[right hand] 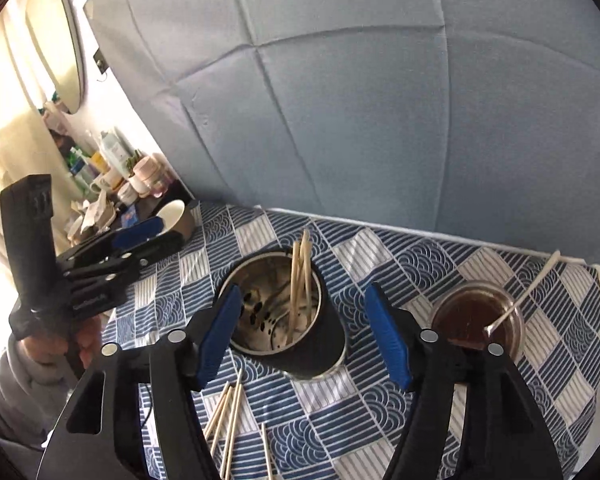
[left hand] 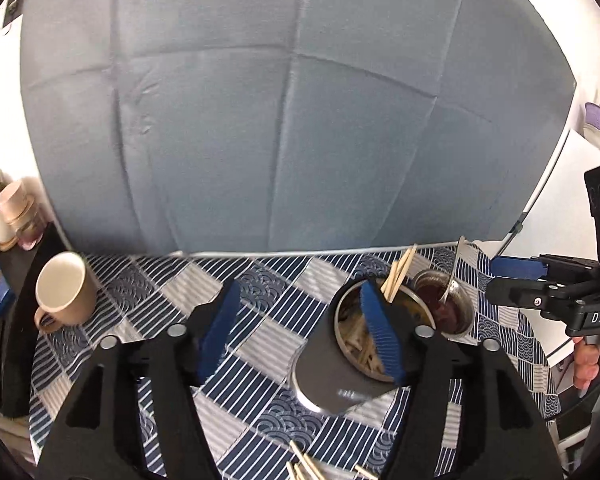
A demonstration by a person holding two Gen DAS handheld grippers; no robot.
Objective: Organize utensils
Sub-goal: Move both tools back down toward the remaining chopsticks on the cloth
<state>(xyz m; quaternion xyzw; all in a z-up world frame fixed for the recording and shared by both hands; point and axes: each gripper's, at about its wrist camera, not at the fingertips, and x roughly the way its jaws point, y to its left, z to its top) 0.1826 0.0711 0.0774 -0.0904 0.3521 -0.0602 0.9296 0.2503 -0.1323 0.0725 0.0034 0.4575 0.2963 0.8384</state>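
My left gripper (left hand: 299, 286) is open above the patterned cloth, with only the cloth between its blue pads (left hand: 216, 332). Its right pad stands in front of a dark steel-rimmed utensil holder (left hand: 328, 368) that has chopsticks (left hand: 398, 276) standing in it. My right gripper (right hand: 303, 287) is open too. The same holder (right hand: 324, 344) shows between its pads, below them and untouched, with chopsticks (right hand: 302, 280) upright inside. Several loose chopsticks (right hand: 228, 416) lie on the cloth in front of the holder, also seen as loose chopsticks (left hand: 304, 464) in the left wrist view.
A glass jar (right hand: 476, 320) of brown liquid with a spoon (right hand: 520, 292) stands right of the holder. A beige mug (left hand: 62, 288) sits at the cloth's left edge. A blue-grey padded wall rises behind. Bottles and pots (right hand: 112, 160) crowd a side shelf at left.
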